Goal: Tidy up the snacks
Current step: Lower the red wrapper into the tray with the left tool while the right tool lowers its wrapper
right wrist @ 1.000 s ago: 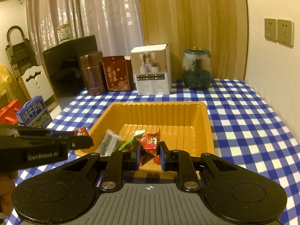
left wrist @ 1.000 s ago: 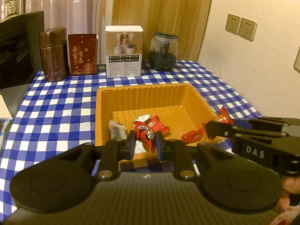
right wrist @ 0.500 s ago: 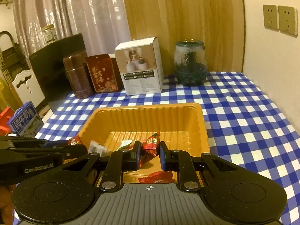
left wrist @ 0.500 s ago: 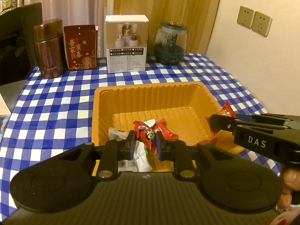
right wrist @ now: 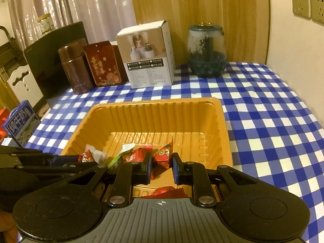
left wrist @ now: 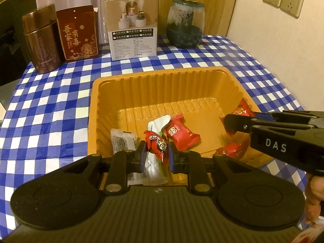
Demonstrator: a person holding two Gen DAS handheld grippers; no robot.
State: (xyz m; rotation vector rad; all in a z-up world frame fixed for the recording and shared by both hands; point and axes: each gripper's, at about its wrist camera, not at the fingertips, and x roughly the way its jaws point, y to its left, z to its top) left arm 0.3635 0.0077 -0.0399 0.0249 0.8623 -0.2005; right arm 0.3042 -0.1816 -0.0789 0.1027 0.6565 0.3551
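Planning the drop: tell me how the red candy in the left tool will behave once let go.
Likely light: the left tool pinches the red candy by its wrapper alone. The crinkly foil probably gives rather than rolls. It should settle among the sweets in the orange tray.

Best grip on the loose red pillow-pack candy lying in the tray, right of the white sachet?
Pinch the red pillow-pack candy across its plump middle, coming from above. It lies flat on the orange tray floor, crimped ends pointing far-left and near-right, so set the fingers across the short width. The white sachet touches its left end.
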